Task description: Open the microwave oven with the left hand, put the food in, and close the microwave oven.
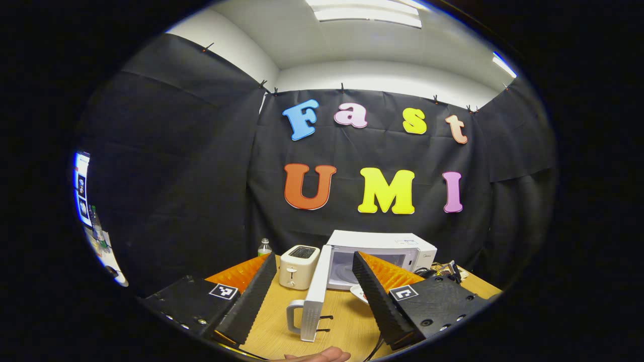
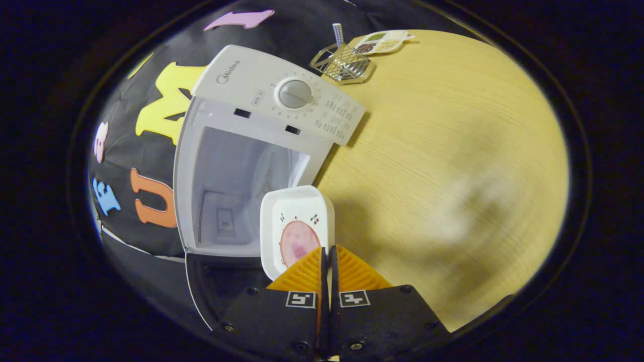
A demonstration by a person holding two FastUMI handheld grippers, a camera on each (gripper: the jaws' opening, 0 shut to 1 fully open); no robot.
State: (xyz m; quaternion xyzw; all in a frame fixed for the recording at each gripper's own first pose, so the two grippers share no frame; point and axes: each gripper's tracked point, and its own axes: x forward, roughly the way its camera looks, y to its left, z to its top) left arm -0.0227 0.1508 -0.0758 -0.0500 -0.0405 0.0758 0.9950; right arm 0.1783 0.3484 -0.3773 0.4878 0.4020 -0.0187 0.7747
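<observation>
Toaster beside open microwave; left gripper agape, empty; right gripper pinching dish.

From the left gripper view we look level across the counter at the distant microwave; the right gripper view, rolled sideways, sits near its open cavity.

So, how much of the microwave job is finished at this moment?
Done: the white microwave oven stands open, its door swung out, and the left gripper is open, apart from it. In hand: the right gripper pinches the white rectangular dish with a pink food slice before the cavity. Left: set the dish inside, then close the door.
</observation>
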